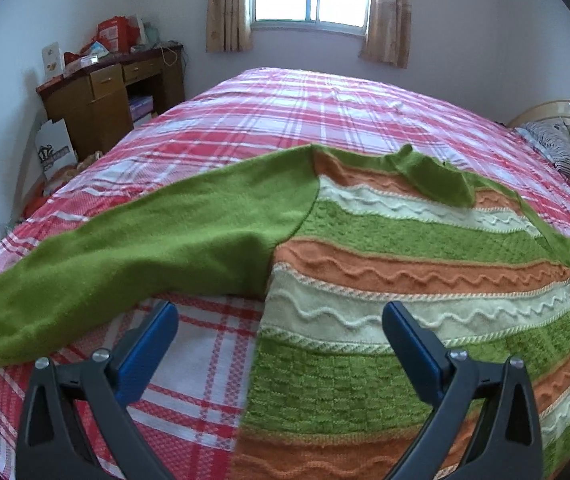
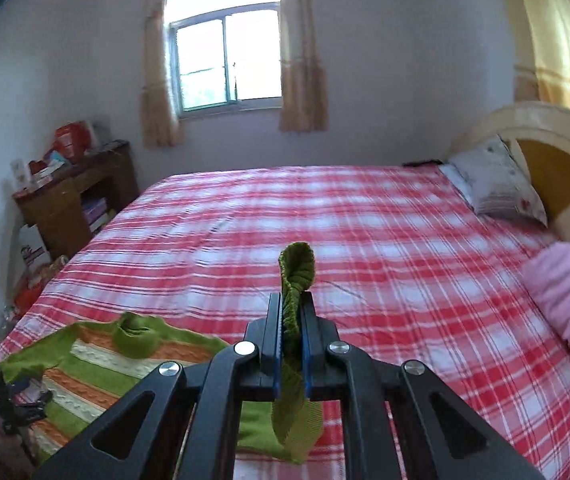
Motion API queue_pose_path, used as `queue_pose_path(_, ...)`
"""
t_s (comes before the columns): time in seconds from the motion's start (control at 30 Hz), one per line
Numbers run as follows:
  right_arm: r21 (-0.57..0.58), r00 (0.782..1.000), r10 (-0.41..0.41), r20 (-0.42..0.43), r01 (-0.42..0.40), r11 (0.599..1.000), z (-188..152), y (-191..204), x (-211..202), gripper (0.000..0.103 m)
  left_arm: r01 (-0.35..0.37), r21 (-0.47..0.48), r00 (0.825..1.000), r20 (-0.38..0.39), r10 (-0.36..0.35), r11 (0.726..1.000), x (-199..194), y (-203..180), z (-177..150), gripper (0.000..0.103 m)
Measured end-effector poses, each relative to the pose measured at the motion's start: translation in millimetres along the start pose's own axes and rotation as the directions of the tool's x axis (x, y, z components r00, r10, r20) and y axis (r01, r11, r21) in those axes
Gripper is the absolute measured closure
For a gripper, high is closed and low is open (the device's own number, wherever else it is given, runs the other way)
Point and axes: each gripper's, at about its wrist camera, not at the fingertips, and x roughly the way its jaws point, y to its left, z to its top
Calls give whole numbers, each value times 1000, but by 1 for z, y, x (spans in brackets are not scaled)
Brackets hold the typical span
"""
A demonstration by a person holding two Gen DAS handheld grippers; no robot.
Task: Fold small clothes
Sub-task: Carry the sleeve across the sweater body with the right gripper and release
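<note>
A small knit sweater (image 1: 405, 264) with green, orange and cream stripes lies flat on the red plaid bed (image 1: 285, 112). Its green left sleeve (image 1: 145, 248) stretches out to the left. My left gripper (image 1: 281, 320) hovers open just above the sweater's lower left edge, with nothing between its blue pads (image 1: 409, 336). In the right wrist view my right gripper (image 2: 291, 320) is shut on the ribbed green cuff (image 2: 295, 276) of the other sleeve, lifted above the bed. The sweater's body (image 2: 97, 356) lies low at the left there, with the left gripper (image 2: 13, 396) beside it.
A brown desk (image 1: 105, 96) piled with boxes stands at the far left by the wall. A patterned pillow (image 2: 493, 180) and headboard (image 2: 545, 148) are at the right, with a pink pillow (image 2: 565, 292) nearer. A curtained window (image 2: 225, 64) is on the far wall.
</note>
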Motion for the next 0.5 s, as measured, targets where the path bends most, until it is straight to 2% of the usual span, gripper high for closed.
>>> queue_pose_path(0.47,-155,986,163,30,-157,975,32,123,-10,96,29,-15,1000,-8,-29,999,2,2,-5,0)
queue_pose_path(0.5,-170,983,182,29,-175,970,33,136,-10,100,29,-12,1000,-9,-29,1000,2,2,-5,0)
